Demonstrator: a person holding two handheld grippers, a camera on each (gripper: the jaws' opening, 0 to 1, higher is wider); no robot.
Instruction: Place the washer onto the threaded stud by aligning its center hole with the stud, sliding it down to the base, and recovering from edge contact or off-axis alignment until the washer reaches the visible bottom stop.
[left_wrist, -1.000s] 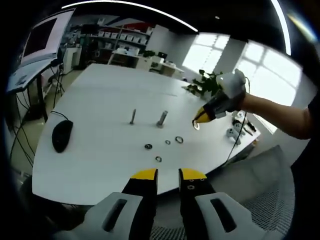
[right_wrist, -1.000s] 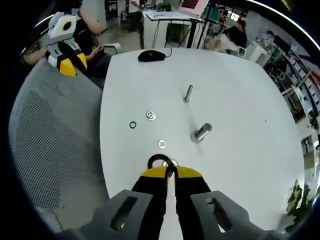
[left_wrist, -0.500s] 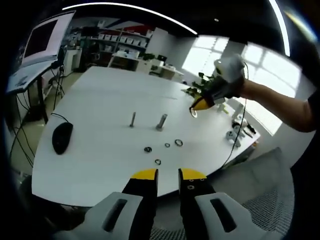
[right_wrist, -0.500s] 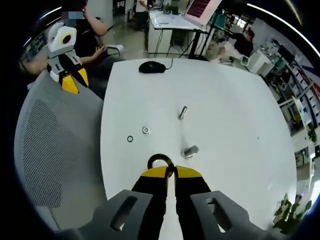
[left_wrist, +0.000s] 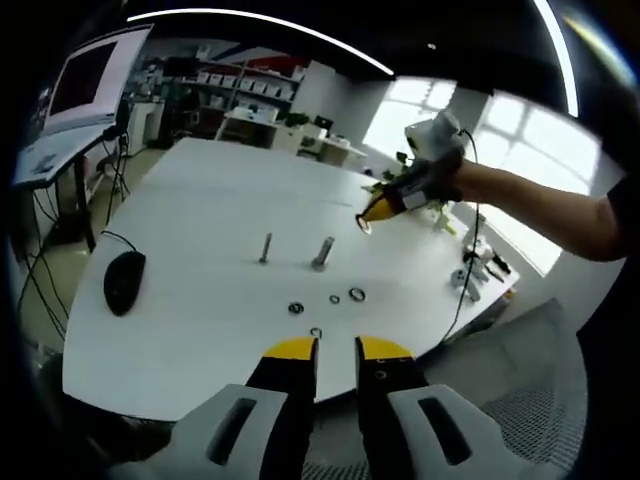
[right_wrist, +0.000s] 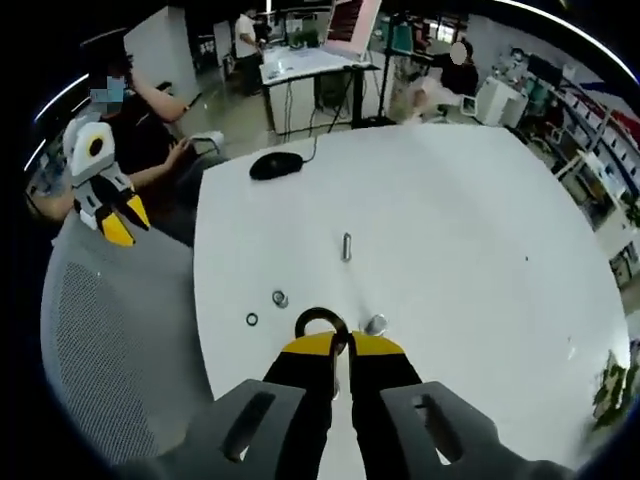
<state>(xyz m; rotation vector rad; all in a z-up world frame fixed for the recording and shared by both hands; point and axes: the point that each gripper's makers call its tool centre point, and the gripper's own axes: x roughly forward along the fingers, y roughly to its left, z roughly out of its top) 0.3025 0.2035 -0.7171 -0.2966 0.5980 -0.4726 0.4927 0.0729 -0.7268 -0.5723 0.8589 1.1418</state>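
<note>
Dark metal washer (right_wrist: 320, 323) pinched edge-on in right gripper (right_wrist: 335, 345), threaded stud (right_wrist: 375, 324) just beside

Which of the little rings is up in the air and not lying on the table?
The ring pinched in the right gripper, held up above the table. The other rings lie flat on the tabletop near the two upright bolts.

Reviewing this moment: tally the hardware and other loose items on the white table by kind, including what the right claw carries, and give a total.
Washers: 5, four loose on the table, one held in the right claw
Upright studs: 2
Computer mouse: 1
Total: 8
</note>
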